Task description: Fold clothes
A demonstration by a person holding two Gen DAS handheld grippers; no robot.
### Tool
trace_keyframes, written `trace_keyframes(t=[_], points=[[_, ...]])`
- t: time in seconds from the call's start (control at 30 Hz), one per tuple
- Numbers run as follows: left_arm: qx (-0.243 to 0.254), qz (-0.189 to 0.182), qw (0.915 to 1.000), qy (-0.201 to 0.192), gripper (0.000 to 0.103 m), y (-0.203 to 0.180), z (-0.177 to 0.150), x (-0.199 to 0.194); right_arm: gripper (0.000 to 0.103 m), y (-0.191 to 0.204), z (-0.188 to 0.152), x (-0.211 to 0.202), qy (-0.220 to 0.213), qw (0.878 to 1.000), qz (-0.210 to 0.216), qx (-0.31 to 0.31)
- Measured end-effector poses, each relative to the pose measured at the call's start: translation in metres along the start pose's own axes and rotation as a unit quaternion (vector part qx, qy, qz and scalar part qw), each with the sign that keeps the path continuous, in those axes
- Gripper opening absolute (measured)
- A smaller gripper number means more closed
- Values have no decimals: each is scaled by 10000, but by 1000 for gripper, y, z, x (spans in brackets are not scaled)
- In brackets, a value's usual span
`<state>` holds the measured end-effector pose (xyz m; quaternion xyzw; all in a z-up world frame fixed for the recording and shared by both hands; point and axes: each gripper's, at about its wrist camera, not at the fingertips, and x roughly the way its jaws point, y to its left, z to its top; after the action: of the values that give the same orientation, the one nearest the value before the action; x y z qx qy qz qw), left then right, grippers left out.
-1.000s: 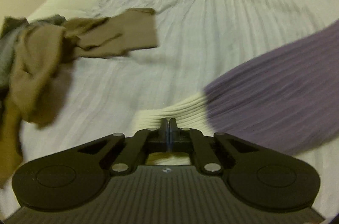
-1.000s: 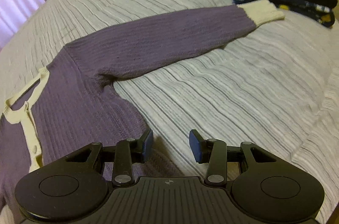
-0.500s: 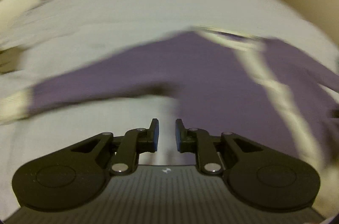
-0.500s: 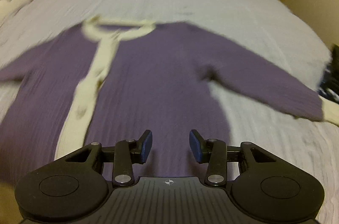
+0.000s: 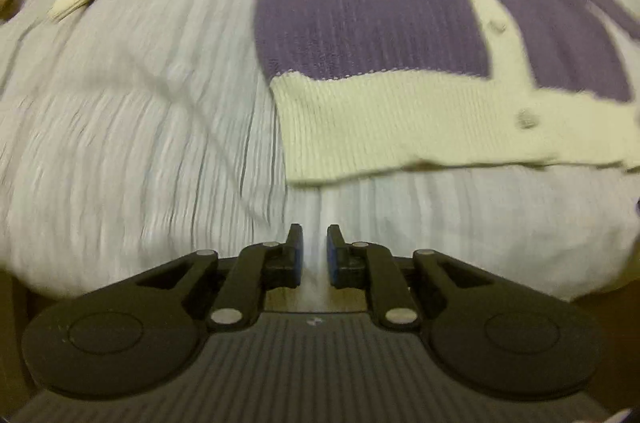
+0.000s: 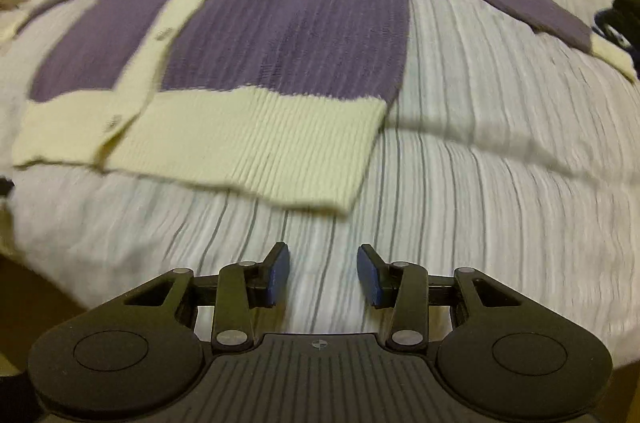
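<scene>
So the cardigan (image 6: 280,23) is laid out flat on the bed (image 6: 480,183), buttoned, both sleeves spread out, and no fold made yet, so basically all the folding is left. Left tool (image 5: 314,251) is narrow and closing on nothing, right tool (image 6: 323,273) sits half open and empty, both just short of the hem. Everything's motion-blurred, and the dark pile (image 6: 626,11) at the right edge is cut off.

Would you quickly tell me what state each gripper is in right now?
Left gripper: nearly shut and closing, nothing between the fingers, hem of the cardigan ahead.
Right gripper: open, empty, above the bedspread.
</scene>
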<state>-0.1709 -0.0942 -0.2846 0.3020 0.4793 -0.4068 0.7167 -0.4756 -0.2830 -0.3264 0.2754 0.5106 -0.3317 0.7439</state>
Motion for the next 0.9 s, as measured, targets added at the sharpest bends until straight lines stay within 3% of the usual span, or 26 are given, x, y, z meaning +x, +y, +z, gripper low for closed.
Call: trace_keyframes(t=[0.13,0.2,0.33,0.47,0.5,0.53,0.57,0.63,0.9], points=[[-222,-14,9992,-324,12,-20,-8,-68,42,-1,-13,-45,-79,9987,420,276],[-304,28,9984,-483,14,-28,3,-92,43,2,-15,-71,-178,9977,565,336],[-571,176,9945,-863,29,-42,16,-148,43,9,-5,-116,-339,9950,752,559],[-532,351,9912,-1162,34,-54,13,-190,43,20,10,-164,-622,9922,937,538],[-548,396,9909,-1162,34,-55,11,-197,51,23,12,-172,-673,9923,918,489],[-574,432,9908,-1144,34,-56,10,-204,78,26,14,-180,-721,9924,890,445],[-586,457,9908,-1128,35,-57,8,-209,88,29,14,-188,-769,9928,818,425],[-585,491,9909,-1106,36,-60,6,-217,90,35,11,-202,-911,9926,709,377],[-371,467,9922,-1094,43,-66,7,-225,90,41,-4,-213,-686,9945,521,599]])
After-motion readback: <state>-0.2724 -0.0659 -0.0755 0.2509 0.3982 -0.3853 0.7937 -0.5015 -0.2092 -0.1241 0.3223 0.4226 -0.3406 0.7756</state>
